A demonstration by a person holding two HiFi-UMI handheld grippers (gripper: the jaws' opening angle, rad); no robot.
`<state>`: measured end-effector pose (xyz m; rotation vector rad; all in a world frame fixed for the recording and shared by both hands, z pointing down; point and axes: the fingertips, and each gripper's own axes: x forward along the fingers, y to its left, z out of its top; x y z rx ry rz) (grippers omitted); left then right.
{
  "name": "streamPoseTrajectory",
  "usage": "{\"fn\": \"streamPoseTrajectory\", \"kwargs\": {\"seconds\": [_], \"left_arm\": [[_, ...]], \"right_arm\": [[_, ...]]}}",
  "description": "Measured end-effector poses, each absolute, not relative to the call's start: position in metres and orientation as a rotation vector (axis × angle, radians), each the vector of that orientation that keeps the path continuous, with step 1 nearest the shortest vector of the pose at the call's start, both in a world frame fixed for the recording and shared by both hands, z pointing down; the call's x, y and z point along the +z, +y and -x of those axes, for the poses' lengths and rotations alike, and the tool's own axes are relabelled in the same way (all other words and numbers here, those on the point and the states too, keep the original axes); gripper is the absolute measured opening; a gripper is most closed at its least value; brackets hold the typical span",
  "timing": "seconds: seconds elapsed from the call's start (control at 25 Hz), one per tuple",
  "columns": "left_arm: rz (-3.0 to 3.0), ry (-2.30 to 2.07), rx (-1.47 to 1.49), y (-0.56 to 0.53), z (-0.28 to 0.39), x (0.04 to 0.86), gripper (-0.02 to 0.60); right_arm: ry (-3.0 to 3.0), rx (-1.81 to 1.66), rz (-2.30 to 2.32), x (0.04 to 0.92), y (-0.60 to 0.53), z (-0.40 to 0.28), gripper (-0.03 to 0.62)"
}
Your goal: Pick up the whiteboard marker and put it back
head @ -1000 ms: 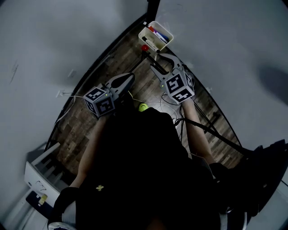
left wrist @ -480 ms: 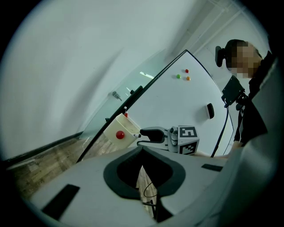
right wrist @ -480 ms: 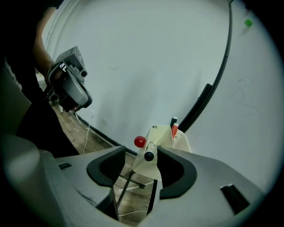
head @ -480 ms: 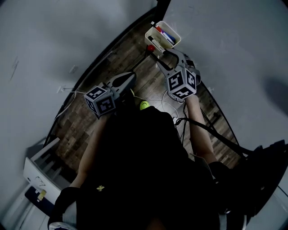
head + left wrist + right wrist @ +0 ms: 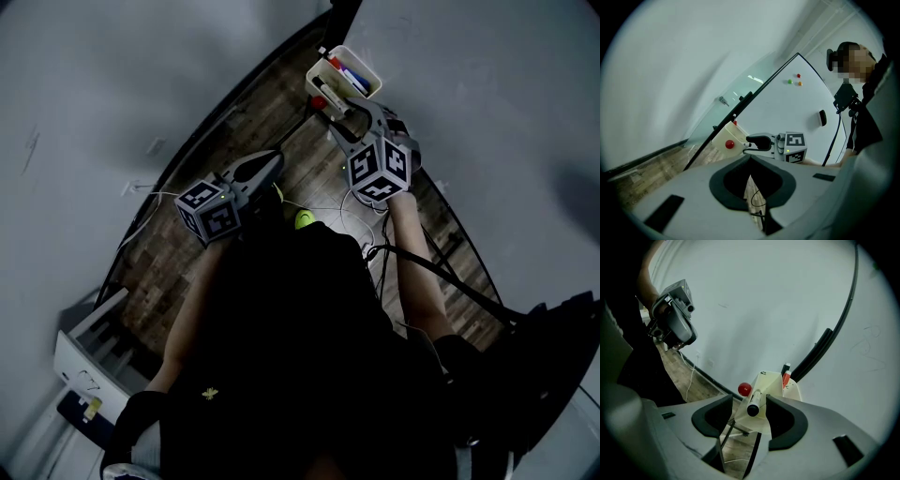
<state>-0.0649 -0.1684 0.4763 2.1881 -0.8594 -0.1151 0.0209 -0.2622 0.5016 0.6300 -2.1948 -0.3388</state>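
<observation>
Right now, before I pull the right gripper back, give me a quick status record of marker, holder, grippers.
marker: black end toward the right gripper, lying on the holder
holder: white tray at the whiteboard edge, red-capped marker standing inside
right gripper: open, jaws have just been opening; marker between them, pads not pressing
left gripper: shut, empty, away from holder
marker fully seated: cannot tell
</observation>
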Motion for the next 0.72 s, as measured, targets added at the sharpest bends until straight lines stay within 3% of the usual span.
{"fn": "streamPoseTrajectory", "kwargs": {"seconds": [0.44, 0.72], "left_arm": [[-2.171, -0.869, -0.102, -0.164, 0.075, 0.484, 0.018], [-2.170, -0.866, -0.097, -0.161, 0.077, 0.484, 0.018]], "right_arm": [[-2.152, -0.375, -0.605, 0.514, -0.270, -0.022, 0.229], [-2.118, -0.433, -0.594, 0.516, -0.273, -0.020, 0.144]]}}
